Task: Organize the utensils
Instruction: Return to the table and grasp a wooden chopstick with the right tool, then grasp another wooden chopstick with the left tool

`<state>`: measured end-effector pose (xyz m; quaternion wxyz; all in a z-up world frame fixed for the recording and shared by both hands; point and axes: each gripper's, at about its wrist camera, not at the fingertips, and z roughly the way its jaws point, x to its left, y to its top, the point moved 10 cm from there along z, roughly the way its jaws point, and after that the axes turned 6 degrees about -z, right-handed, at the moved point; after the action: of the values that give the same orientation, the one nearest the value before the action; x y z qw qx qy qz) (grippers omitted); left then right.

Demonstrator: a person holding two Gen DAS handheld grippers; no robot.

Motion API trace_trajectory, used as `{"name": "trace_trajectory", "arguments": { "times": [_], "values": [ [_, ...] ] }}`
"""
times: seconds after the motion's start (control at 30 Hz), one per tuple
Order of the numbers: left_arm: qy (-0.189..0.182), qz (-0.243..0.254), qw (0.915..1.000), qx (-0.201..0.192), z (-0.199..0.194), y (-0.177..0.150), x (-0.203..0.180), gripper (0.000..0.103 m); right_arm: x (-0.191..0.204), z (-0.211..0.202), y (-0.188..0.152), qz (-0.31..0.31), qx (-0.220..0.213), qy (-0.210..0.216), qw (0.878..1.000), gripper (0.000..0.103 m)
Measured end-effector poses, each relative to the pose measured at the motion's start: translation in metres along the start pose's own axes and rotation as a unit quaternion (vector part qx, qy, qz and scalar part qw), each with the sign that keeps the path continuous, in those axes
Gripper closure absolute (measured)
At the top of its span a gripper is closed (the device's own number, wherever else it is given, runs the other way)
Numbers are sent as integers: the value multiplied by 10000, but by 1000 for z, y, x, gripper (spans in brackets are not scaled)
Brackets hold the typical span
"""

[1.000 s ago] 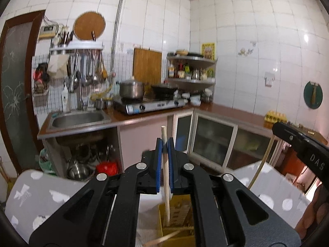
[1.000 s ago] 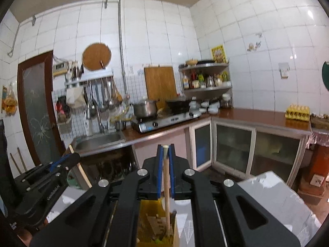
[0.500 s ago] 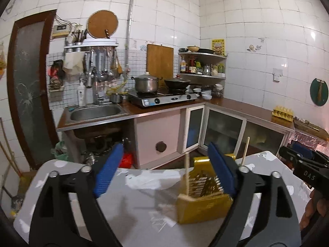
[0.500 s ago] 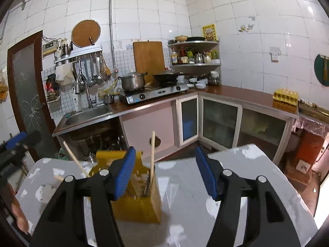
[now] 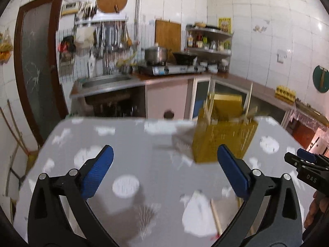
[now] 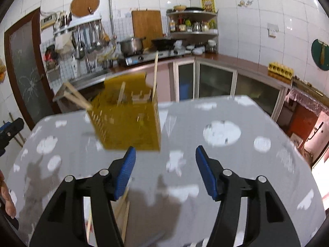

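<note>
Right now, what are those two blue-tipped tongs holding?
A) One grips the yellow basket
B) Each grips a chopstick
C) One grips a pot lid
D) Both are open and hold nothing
D: the left tongs and the right tongs both stand spread wide with only the tablecloth between their tips, while the chopsticks stand in the yellow basket.
</note>
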<state>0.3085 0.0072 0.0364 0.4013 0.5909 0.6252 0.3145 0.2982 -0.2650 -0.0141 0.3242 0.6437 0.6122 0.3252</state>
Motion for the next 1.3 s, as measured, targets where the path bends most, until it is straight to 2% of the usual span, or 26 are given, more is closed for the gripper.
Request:
{"name": "trace_trajectory", "arguments": {
  "times": [0.3, 0.5, 0.57, 0.7, 0.77, 0.87, 0.9, 1.03, 1.3],
  "values": [
    [177, 59, 9970, 750, 28, -76, 16, 5, 34, 18, -61, -183, 447, 91, 9988, 43],
    [272, 87, 9937, 1080, 44, -104, 16, 5, 54, 33, -86, -329, 776, 139, 9963, 44],
    [274, 57, 9929, 1157, 46, -110, 15, 5, 59, 39, -92, -353, 904, 159, 9952, 48],
    [257, 42, 9917, 1263, 51, -116, 10, 5, 63, 53, -102, -289, 1227, 231, 9918, 66],
    [206, -13, 9912, 1309, 52, -116, 7, 5, 65, 58, -105, -230, 1314, 282, 9907, 68],
    [134, -100, 9899, 1411, 55, -119, -1, 5, 69, 61, -104, -310, 1298, 291, 9906, 83],
    [137, -106, 9893, 1451, 57, -120, -3, 5, 70, 62, -104, -317, 1292, 328, 9906, 92],
    [83, -97, 9879, 1546, 61, -125, -14, 5, 67, 61, -101, -336, 1275, 421, 9904, 94],
    [-60, 50, 9846, 1746, 65, -140, -40, 8, 42, 64, -95, -397, 1244, 198, 9912, 94]
  ]
}}
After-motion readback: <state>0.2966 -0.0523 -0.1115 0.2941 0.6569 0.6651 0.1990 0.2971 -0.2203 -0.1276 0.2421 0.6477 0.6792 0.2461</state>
